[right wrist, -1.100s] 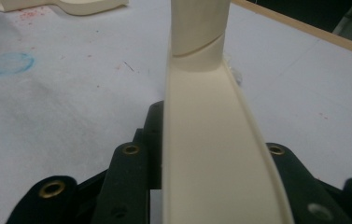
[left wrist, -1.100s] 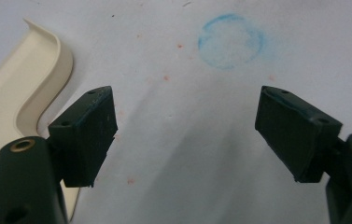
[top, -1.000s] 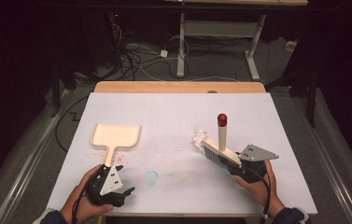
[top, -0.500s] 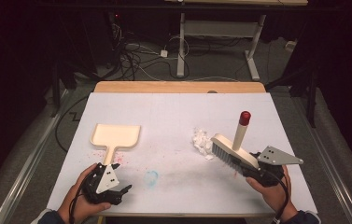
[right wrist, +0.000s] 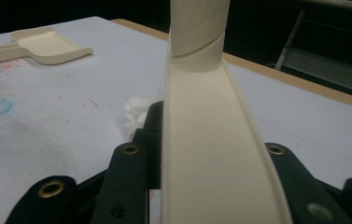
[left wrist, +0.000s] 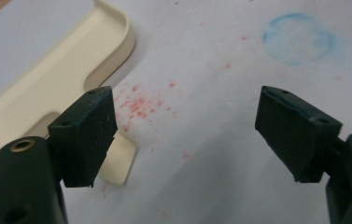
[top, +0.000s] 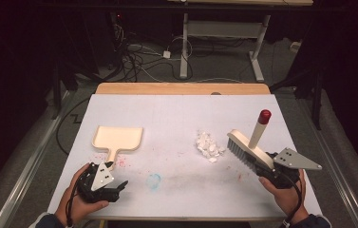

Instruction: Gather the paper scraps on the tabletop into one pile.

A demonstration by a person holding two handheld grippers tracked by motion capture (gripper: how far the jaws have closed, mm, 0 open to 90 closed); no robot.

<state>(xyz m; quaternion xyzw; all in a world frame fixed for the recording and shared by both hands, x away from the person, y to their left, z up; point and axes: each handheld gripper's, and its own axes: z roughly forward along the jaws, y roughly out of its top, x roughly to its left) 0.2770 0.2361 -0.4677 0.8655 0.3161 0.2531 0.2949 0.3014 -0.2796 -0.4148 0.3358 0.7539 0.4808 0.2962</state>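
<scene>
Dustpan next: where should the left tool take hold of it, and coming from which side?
Grip the dustpan by its short flat handle, which points back toward the person. Come in from the near side with the left tool, open and already just short of it, one jaw on each long edge. The handle is narrow and lies flat, while the tray is too wide.

Both forearms enter from the bottom edge. The left claw (top: 119, 184) lies low in its hand, jaws spread wide apart. The right claw (top: 261, 164) angles up-left, jaws clamped tight.

Table (top: 176, 118) brightly lit, surroundings dark; close views perhaps blurred
</scene>
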